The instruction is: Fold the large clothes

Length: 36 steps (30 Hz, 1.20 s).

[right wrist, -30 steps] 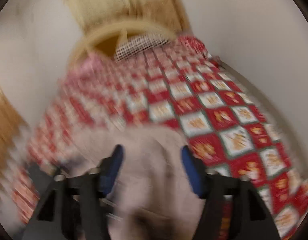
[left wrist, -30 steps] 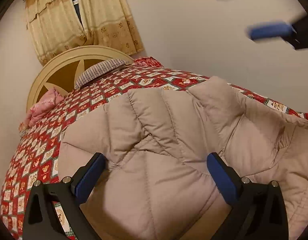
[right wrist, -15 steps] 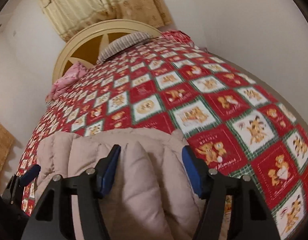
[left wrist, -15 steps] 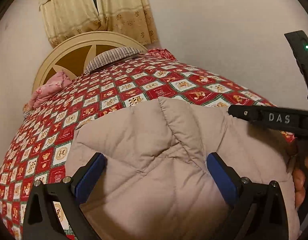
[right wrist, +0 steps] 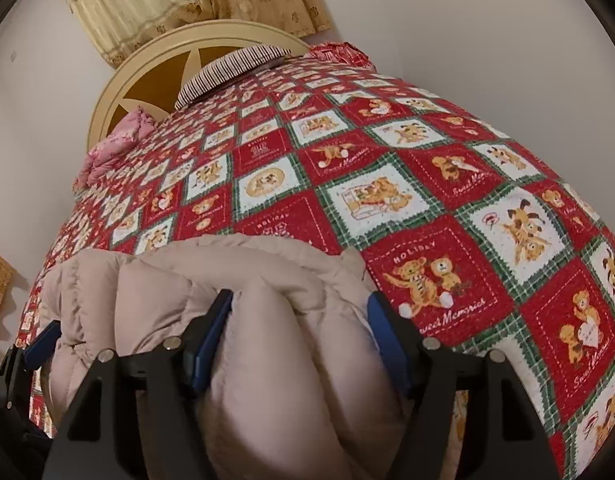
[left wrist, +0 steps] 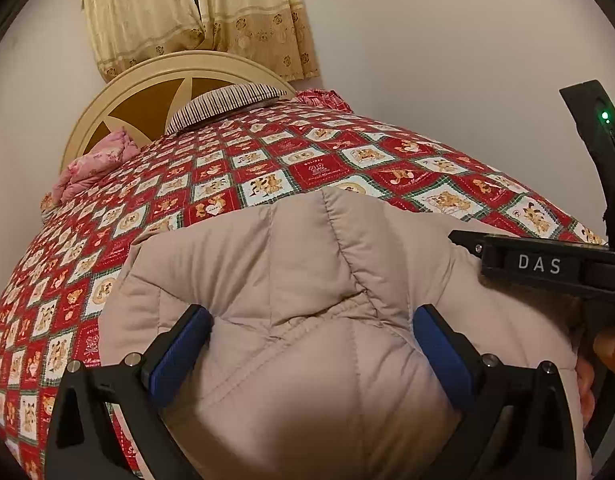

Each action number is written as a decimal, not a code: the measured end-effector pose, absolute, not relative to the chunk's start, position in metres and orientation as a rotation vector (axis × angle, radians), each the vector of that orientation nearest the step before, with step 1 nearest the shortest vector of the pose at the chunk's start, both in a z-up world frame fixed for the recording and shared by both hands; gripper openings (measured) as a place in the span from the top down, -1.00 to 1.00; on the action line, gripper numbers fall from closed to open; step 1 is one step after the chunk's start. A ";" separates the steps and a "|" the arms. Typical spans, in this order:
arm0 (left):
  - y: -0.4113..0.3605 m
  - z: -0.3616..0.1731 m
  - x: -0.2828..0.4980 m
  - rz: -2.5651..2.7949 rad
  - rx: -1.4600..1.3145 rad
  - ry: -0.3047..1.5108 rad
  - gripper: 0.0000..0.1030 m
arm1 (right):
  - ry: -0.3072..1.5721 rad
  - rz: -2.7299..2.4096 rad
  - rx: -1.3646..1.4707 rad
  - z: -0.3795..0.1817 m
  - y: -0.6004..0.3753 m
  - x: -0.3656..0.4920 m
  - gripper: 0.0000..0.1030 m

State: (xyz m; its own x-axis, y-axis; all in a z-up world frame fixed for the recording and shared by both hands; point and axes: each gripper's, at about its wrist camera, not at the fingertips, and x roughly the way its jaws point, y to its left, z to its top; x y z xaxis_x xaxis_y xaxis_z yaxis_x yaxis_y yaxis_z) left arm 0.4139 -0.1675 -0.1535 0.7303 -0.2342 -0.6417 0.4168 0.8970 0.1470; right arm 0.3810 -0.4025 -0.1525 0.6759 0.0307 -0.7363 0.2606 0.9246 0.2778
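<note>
A beige quilted puffer jacket (left wrist: 307, 272) lies folded on the bed, near its foot. My left gripper (left wrist: 311, 332) is open, its blue pads pressed down on either side of a puffy fold of the jacket. My right gripper (right wrist: 299, 320) is also open and straddles a bulging fold at the jacket's right edge (right wrist: 275, 300). The right gripper's black body shows at the right of the left wrist view (left wrist: 547, 268). A blue pad of the left gripper shows at the far left of the right wrist view (right wrist: 41, 344).
The bed carries a red, white and green teddy-bear quilt (right wrist: 427, 184). At its head are a round cream headboard (left wrist: 147, 92), a striped pillow (left wrist: 227, 102) and a pink folded blanket (left wrist: 95, 162). Yellow curtains (left wrist: 195, 12) hang behind. A white wall runs along the right.
Both grippers have come down close over the jacket. The right gripper swung in from above and now sits just right of the left one. The jacket looks more compact, its spread sleeve no longer showing.
</note>
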 end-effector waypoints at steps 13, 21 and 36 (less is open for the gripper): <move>-0.169 -0.161 0.417 -0.355 0.290 0.672 -0.98 | 0.863 -0.163 0.345 -0.164 -0.398 0.388 -0.46; -0.169 -0.164 0.419 -0.356 0.287 0.684 -0.98 | 0.875 -0.176 0.335 -0.165 -0.396 0.391 -0.48; -0.171 -0.167 0.423 -0.356 0.292 0.702 -0.98 | 0.905 -0.191 0.326 -0.170 -0.396 0.395 -0.53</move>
